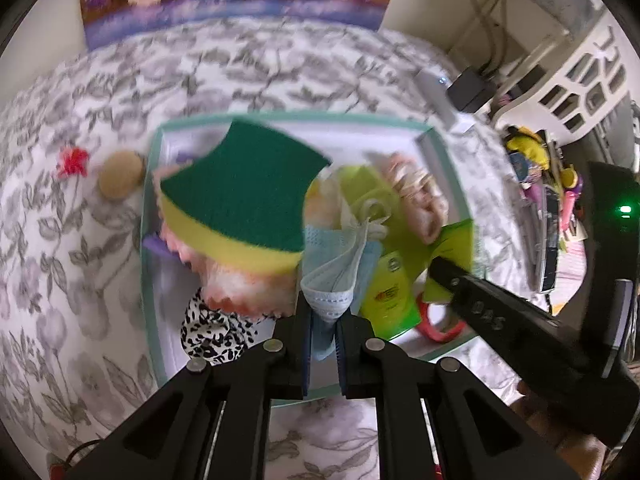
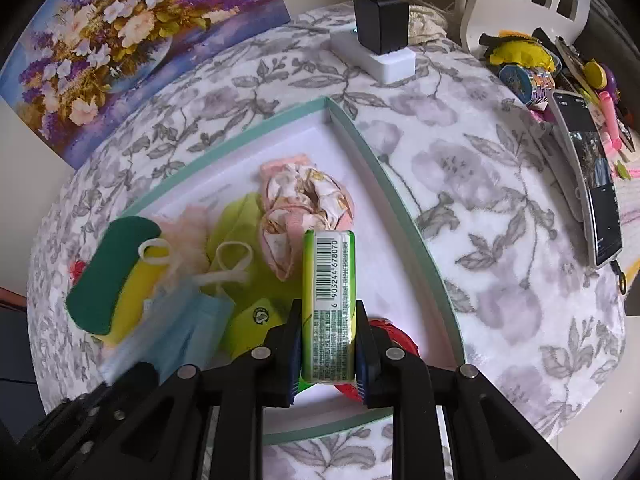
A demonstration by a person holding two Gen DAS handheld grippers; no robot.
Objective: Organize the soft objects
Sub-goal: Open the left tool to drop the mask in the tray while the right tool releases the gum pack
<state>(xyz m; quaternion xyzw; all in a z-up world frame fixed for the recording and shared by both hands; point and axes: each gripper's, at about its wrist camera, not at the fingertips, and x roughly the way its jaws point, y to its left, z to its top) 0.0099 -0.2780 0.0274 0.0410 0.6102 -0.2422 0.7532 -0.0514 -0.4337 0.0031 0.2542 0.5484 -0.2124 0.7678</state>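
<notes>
A shallow white tray with a teal rim (image 1: 149, 216) (image 2: 360, 136) lies on the floral cloth. My left gripper (image 1: 323, 316) is shut on a blue face mask (image 1: 340, 264) and holds it over the tray; the mask also shows in the right wrist view (image 2: 188, 324). My right gripper (image 2: 329, 344) is shut on a green tissue pack (image 2: 329, 280), held above the tray; in the left wrist view it shows at the right (image 1: 448, 276). In the tray lie a green and yellow sponge (image 1: 240, 196) (image 2: 112, 272), a pink scrunchie (image 2: 304, 200), a leopard-print scrunchie (image 1: 212, 328) and a second green pack (image 1: 390, 292).
A round tan pad (image 1: 120, 174) lies on the cloth left of the tray. A white power strip with a black charger (image 2: 380, 40) stands behind it. A phone (image 2: 588, 176) and small clutter (image 2: 528, 64) lie at the right. A flower painting (image 2: 120, 32) leans on the wall.
</notes>
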